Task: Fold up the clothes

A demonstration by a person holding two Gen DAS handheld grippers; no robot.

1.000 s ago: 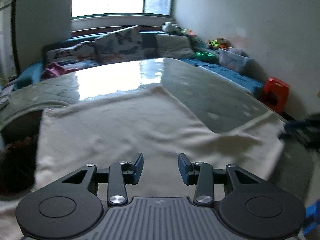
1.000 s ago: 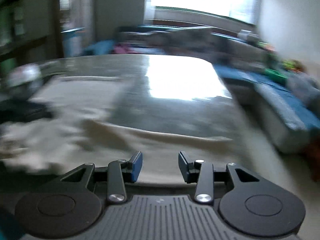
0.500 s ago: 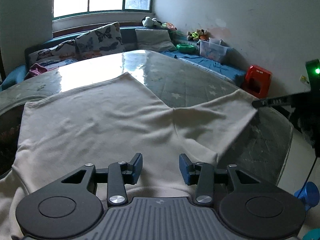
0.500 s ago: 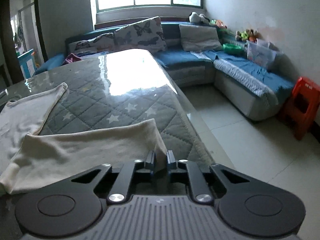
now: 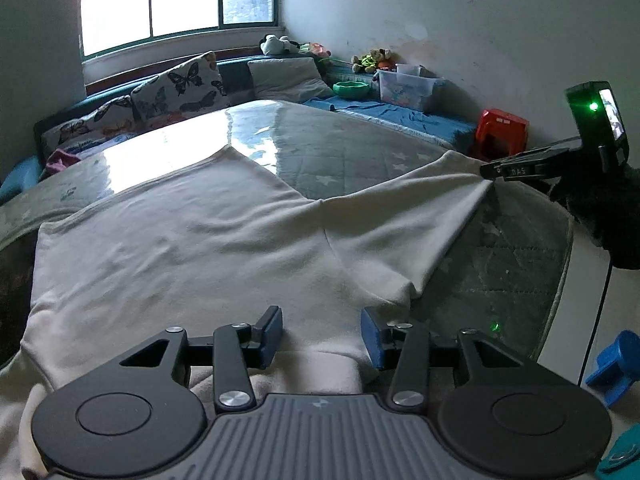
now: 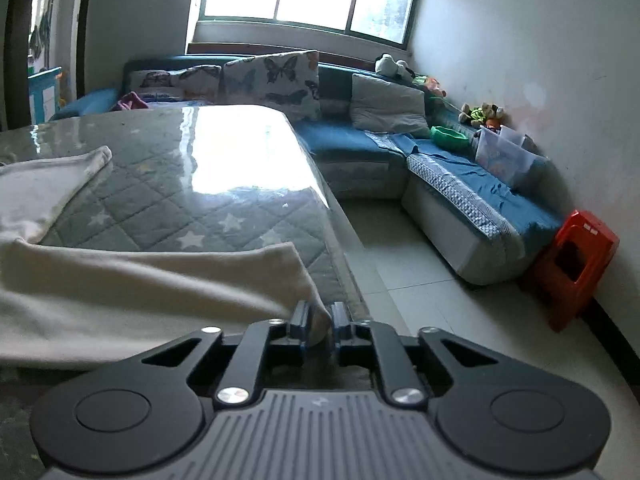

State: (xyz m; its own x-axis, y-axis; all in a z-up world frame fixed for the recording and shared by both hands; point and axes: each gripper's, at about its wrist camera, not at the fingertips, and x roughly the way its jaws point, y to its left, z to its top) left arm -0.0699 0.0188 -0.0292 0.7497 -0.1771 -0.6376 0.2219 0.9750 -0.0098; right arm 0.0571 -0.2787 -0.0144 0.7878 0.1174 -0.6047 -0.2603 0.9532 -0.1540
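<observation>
A cream shirt (image 5: 180,240) lies spread on the grey star-quilted table (image 5: 360,156). My left gripper (image 5: 320,328) hovers low over the shirt's near edge by the collar. Its jaws are opening and the pads press on nothing. One sleeve (image 5: 400,220) is stretched taut to the right. Its end sits in my right gripper (image 5: 490,170), held by a dark-sleeved hand. In the right wrist view the sleeve (image 6: 160,280) runs left from my right gripper (image 6: 320,316) near the table's right edge. Its jaws are opening slightly, with the cuff still pinched between the pads.
The table (image 6: 180,208) ends just right of the sleeve, with tiled floor (image 6: 420,280) beyond. A blue corner sofa (image 6: 460,184) with cushions lines the far walls. A red stool (image 6: 576,264) stands by the wall. A blue plastic item (image 5: 616,364) lies low right.
My right gripper shut on the sleeve's end and the sleeve now stretches taut to the right. My left gripper slid across the shirt toward its near collar edge.
</observation>
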